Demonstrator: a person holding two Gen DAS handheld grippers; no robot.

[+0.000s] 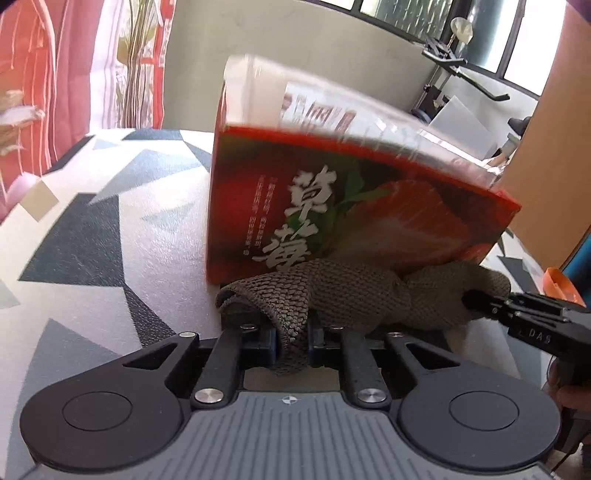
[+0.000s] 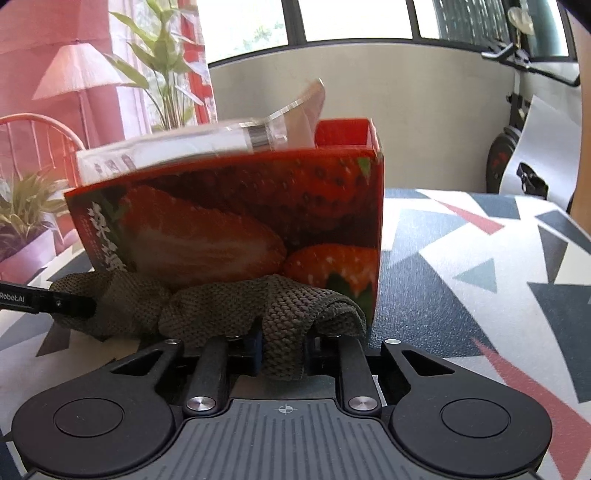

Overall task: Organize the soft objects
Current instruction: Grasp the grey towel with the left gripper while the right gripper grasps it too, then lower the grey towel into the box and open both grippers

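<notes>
A coarse, matt olive-brown knitted cloth point(image 1: 354, 295) lay against a glossy red printed-card strawberry box point(image 1: 332, 206) holding clear shiny plastic packaging point(image 2: 192, 144), all on a grained, leather-look geometric-patterned tabletop point(image 1: 92, 258).

A bench point(image 2: 480, 258) covered in a grey, white and red triangle pattern fills the foreground. Behind it to the left stand a red chair point(image 2: 37, 133), a pink lamp point(image 2: 79, 66), a tall leafy plant point(image 2: 162, 62) and a smaller potted plant point(image 2: 26, 214). A pale low wall point(image 2: 406, 110) runs under dark-framed windows point(image 2: 354, 18), with an exercise bike point(image 1: 450, 70) at the right.
</notes>
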